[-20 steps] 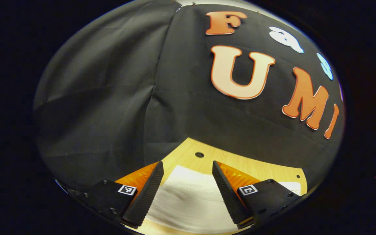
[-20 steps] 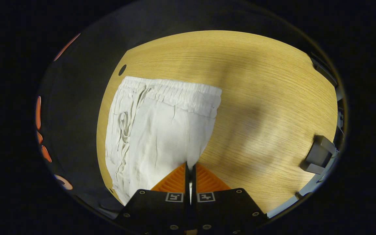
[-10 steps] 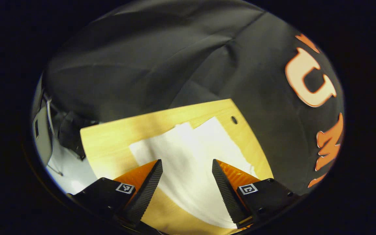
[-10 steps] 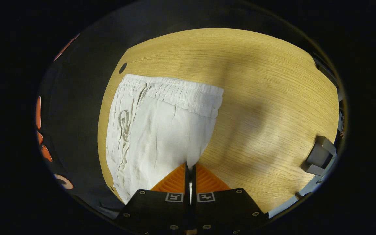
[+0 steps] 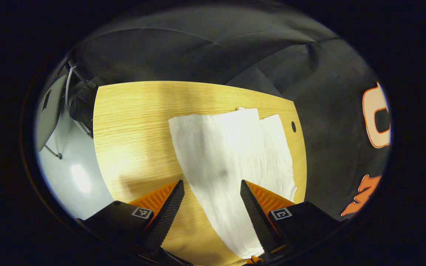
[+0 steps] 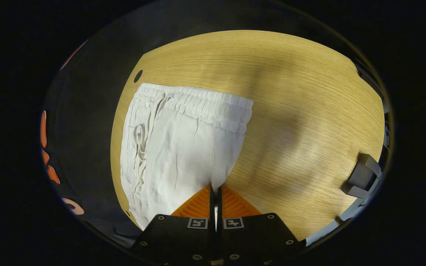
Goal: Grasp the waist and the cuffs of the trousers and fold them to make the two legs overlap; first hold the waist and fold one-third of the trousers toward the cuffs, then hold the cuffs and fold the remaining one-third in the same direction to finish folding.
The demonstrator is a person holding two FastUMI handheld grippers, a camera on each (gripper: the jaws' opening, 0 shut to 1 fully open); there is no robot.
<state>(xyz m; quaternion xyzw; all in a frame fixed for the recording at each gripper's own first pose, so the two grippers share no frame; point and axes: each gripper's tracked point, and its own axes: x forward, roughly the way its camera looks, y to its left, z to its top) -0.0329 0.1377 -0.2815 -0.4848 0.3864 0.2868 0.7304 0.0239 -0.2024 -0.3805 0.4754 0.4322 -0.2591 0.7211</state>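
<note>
In the right gripper view we see the white trousers point(image 6: 183, 147) lying flat on the wooden surface point(image 6: 301, 111), toward its left side, with the elastic waist point(image 6: 202, 103) at the far end and a drawstring point(image 6: 141, 135) trailing down along the left edge. The right gripper point(image 6: 215, 190) has its jaws pressed together on the fabric at the near right edge of the trousers, so we read it as clamped on the cloth. A small dark hole point(image 6: 138, 76) sits in the surface just beyond the waist's left corner, and a grey block point(image 6: 361, 175) stands at the surface's right edge, well apart from the trousers.

In the left gripper view we look along the legs: the trousers point(image 5: 231, 159) run away from us toward two cuffs point(image 5: 242, 114) lying side by side, the right one set slightly behind the left. The left gripper point(image 5: 212, 190) has its jaws wide apart, holding nothing, with the cloth showing between the fingers. A hole point(image 5: 293, 126) lies just right of the cuffs.
</note>
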